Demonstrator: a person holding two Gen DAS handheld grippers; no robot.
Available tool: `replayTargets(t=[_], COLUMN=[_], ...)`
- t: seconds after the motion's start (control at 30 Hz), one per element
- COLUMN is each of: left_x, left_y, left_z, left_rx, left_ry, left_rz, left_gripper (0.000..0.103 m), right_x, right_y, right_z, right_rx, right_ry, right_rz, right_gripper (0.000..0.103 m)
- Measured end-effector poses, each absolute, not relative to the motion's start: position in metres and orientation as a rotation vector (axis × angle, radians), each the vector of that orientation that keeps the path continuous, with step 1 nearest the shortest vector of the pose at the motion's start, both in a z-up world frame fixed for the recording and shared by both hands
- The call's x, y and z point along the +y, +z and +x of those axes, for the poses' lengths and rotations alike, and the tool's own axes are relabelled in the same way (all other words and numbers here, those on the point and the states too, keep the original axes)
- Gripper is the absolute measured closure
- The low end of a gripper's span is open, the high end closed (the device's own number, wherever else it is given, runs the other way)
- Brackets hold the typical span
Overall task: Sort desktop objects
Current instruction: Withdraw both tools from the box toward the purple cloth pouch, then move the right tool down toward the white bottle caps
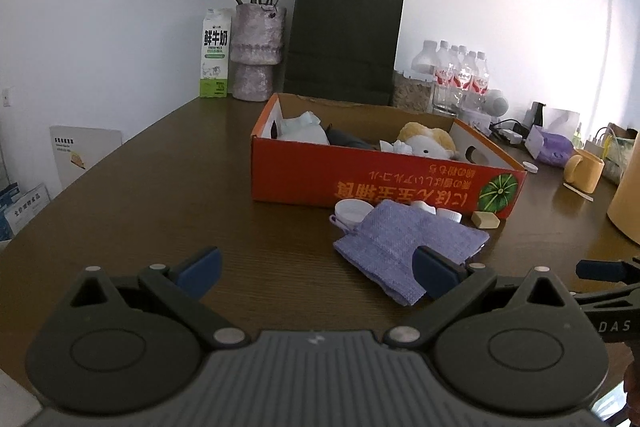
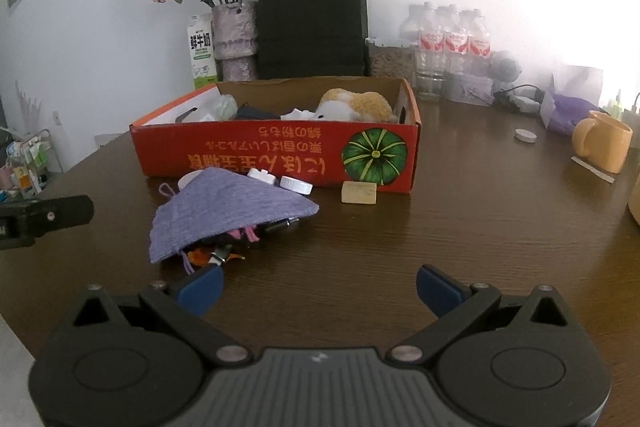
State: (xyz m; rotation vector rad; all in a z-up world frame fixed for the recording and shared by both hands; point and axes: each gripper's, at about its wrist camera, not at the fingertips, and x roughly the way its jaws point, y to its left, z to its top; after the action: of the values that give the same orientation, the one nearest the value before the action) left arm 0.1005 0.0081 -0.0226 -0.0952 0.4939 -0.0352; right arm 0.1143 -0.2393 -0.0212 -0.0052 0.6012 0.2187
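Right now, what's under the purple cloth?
In the right wrist view, small dark, pink and orange items poke from under the purple cloth; white lids sit at its far edge. Anything deeper is covered.

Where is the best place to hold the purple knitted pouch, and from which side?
Probably its closed folded top edge, from above. The pouch lies flat with its open mouth toward the right tongs, contents spilling; lifting there may empty it.

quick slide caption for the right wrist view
Open right gripper faces a purple pouch spilling small items before an orange cardboard box on the table.
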Motion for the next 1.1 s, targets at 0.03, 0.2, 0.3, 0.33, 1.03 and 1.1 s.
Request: replayTargets(t=[0.03, 0.2, 0.3, 0.33, 1.03, 1.1], left_x=[0.008, 0.003, -0.001, -0.003, -0.046, -0.047], left_y=[-0.023, -0.023, -0.023, -0.023, -0.029, -0.029], left_z=[0.101, 0.104, 0.109, 0.111, 0.161, 0.165], left_rx=[0.497, 0.502, 0.505, 0.507, 0.552, 0.556], left_ry=[-0.036, -0.042, -0.052, -0.056, -0.123, -0.115], left_rz=[-0.094, -0.081, -0.069, -0.065, -0.013, -0.015], left_gripper=[0.000, 0.000, 0.000, 0.000, 0.000, 0.000], right_x=[-0.239, -0.241, -0.243, -0.244, -0.264, -0.265], right_y=[-0.022, -0.023, -0.024, -0.024, -0.027, -0.023], right_z=[0.114, 0.116, 0.117, 0.118, 0.149, 0.154], right_rx=[0.602, 0.609, 0.610, 0.609, 0.618, 0.613], right_ry=[0.218, 0.214, 0.210, 0.208, 0.191, 0.196], right_rz=[-0.006, -0.006, -0.005, -0.007, -0.021, -0.019], right_gripper=[0.000, 0.000, 0.000, 0.000, 0.000, 0.000])
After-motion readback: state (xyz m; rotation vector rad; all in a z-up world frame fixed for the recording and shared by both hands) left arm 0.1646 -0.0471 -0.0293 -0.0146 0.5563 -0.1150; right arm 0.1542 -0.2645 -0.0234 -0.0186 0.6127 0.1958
